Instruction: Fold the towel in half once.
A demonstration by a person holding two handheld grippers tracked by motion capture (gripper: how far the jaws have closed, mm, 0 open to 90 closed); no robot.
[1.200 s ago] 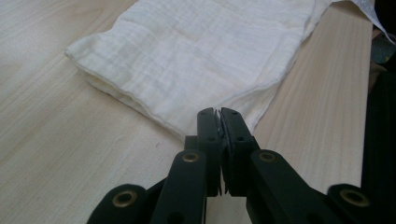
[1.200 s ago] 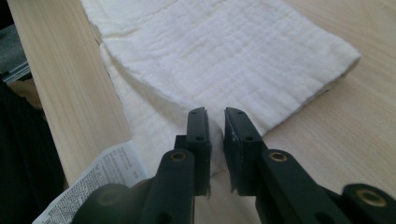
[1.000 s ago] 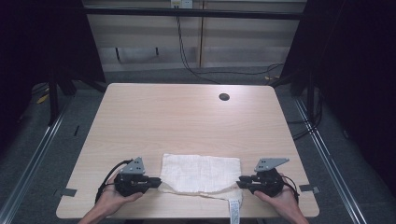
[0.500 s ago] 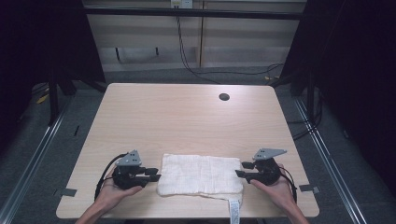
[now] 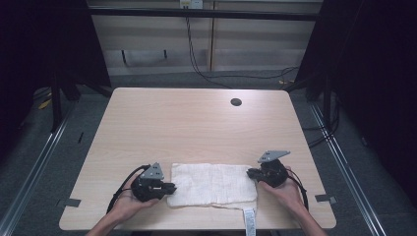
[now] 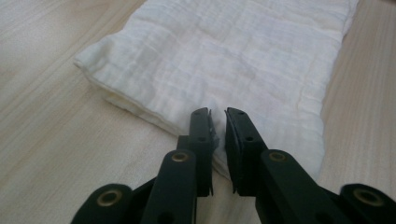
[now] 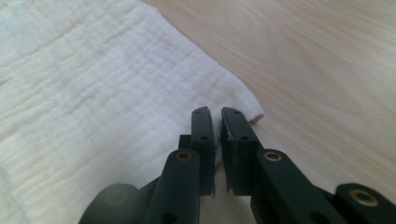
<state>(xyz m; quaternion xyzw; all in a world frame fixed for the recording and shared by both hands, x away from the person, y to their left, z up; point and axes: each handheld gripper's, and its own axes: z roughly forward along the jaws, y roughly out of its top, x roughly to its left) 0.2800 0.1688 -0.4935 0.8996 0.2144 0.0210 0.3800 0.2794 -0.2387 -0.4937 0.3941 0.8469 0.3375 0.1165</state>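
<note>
A white folded cloth [image 5: 211,184] lies flat near the table's front edge. My left gripper [image 5: 172,187] sits at the cloth's left end, held in a hand. In the left gripper view the cloth [image 6: 233,56] stretches ahead, and the gripper [image 6: 217,112] has just been closing on its near edge, only a thin slit left. My right gripper [image 5: 251,173] is at the cloth's right end. In the right gripper view its jaws [image 7: 215,110] have also just been closing, pinched near a corner of the cloth [image 7: 93,93].
The light wooden table [image 5: 196,128] has a dark round hole [image 5: 236,102] near its far edge. A white label [image 5: 250,219] hangs from the cloth over the front edge. Dark floor and metal rails surround the table.
The cloth, stretched between the grippers a second ago, now lies flat. Both grippers had backed off from its ends and have come back in to them with jaws nearly together.
</note>
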